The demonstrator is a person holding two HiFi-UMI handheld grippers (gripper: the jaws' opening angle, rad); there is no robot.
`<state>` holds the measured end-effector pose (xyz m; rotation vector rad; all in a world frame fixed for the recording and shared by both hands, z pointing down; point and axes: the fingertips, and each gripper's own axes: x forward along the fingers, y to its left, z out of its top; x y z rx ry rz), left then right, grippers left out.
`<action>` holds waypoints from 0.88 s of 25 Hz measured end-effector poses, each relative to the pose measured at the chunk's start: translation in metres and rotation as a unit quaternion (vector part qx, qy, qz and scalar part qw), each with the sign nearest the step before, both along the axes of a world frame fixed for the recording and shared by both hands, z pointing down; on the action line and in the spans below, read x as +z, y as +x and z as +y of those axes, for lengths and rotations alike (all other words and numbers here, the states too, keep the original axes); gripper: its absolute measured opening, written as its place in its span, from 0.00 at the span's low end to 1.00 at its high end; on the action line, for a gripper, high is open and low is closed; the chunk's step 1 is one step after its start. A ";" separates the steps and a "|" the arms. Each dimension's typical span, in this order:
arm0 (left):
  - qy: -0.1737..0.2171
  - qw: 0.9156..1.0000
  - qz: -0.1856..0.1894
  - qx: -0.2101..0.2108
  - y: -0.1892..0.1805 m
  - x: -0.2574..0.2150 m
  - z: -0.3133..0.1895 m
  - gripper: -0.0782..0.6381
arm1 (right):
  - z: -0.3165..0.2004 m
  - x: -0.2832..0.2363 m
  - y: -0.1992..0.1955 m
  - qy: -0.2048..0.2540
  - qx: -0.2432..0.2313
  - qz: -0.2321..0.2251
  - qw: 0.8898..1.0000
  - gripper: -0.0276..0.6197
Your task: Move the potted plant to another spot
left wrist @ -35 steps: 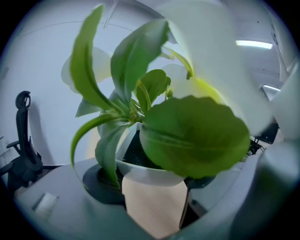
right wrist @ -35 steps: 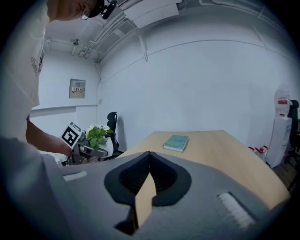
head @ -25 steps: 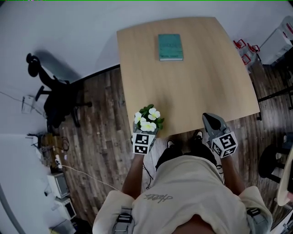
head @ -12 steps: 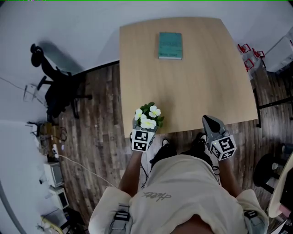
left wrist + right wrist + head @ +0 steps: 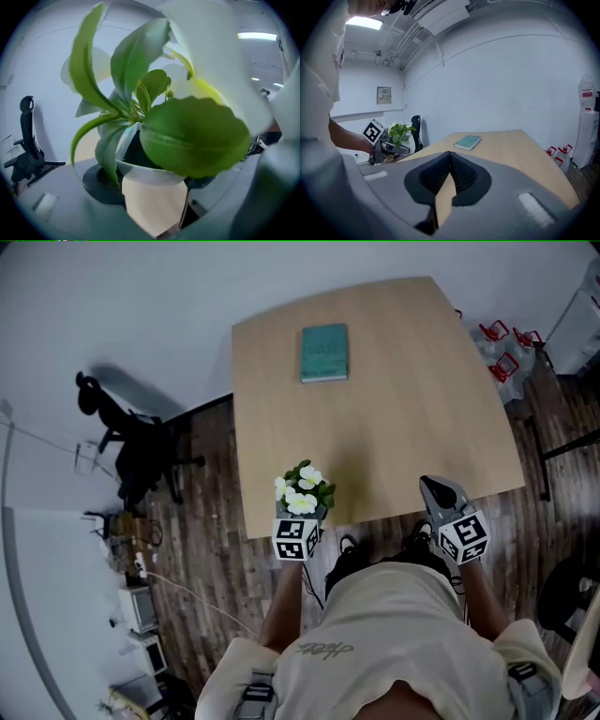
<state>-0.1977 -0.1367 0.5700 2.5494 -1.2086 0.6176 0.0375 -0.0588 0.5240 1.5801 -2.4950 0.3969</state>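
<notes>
My left gripper [image 5: 299, 514] grasps the potted plant [image 5: 303, 491] by its white pot, at about 7 o'clock over the surface's [image 5: 403, 390] near edge. My right gripper [image 5: 434, 486] is clenched and empty at 5 o'clock.

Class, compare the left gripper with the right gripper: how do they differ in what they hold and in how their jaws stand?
The left gripper is closed on the potted plant, gripping its white pot; the right gripper holds nothing. The left gripper's jaws stand wide apart around that pot; the right gripper's jaws meet at their tips. Both carry a marker cube and sit by the near edge of the table.
</notes>
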 end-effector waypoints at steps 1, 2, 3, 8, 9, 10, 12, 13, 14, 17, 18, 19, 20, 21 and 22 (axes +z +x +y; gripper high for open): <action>0.001 1.000 -0.003 -0.001 0.008 -0.002 -0.001 0.62 | -0.003 0.000 0.009 0.002 0.001 -0.004 1.000 0.05; 0.003 1.000 -0.007 -0.001 0.016 -0.003 -0.002 0.62 | -0.006 0.000 0.018 0.004 0.001 -0.008 1.000 0.05; 0.005 1.000 -0.010 -0.002 0.025 -0.004 -0.003 0.62 | -0.008 0.001 0.025 0.007 -0.001 -0.013 1.000 0.05; -0.002 1.000 -0.012 -0.006 0.069 -0.002 -0.002 0.62 | -0.018 0.007 0.059 0.010 -0.016 -0.022 1.000 0.05; -0.002 1.000 -0.013 -0.007 0.078 -0.003 -0.003 0.62 | -0.021 0.006 0.066 0.012 -0.018 -0.022 1.000 0.05; -0.001 1.000 -0.014 -0.007 0.088 -0.004 -0.005 0.62 | -0.024 0.006 0.073 0.014 -0.020 -0.022 0.999 0.05; 0.000 1.000 -0.017 -0.008 0.105 -0.006 -0.007 0.62 | -0.028 0.008 0.087 0.014 -0.027 -0.024 0.999 0.05; 0.000 1.000 -0.019 -0.009 0.113 -0.007 -0.007 0.62 | -0.029 0.010 0.093 0.011 -0.030 -0.026 0.999 0.05; 0.000 1.000 -0.021 -0.011 0.121 -0.009 -0.007 0.62 | -0.029 0.012 0.100 0.008 -0.033 -0.029 0.999 0.05; 0.002 1.000 -0.025 -0.016 0.141 -0.016 -0.011 0.62 | -0.032 0.016 0.121 -0.003 -0.037 -0.042 0.998 0.05; 0.002 0.999 -0.027 -0.017 0.146 -0.018 -0.012 0.62 | -0.035 0.017 0.128 -0.007 -0.038 -0.047 0.998 0.05; 0.002 0.999 -0.029 -0.018 0.151 -0.020 -0.013 0.62 | -0.037 0.018 0.134 -0.010 -0.038 -0.049 0.998 0.05; 0.001 0.999 -0.030 -0.018 0.156 -0.021 -0.013 0.62 | -0.039 0.020 0.139 -0.012 -0.039 -0.049 0.998 0.05; -0.001 0.999 -0.031 -0.018 0.160 -0.022 -0.013 0.62 | -0.041 0.020 0.143 -0.011 -0.041 -0.045 0.998 0.05; -0.002 0.999 -0.030 -0.017 0.163 -0.024 -0.012 0.62 | -0.043 0.019 0.147 -0.008 -0.043 -0.038 0.998 0.05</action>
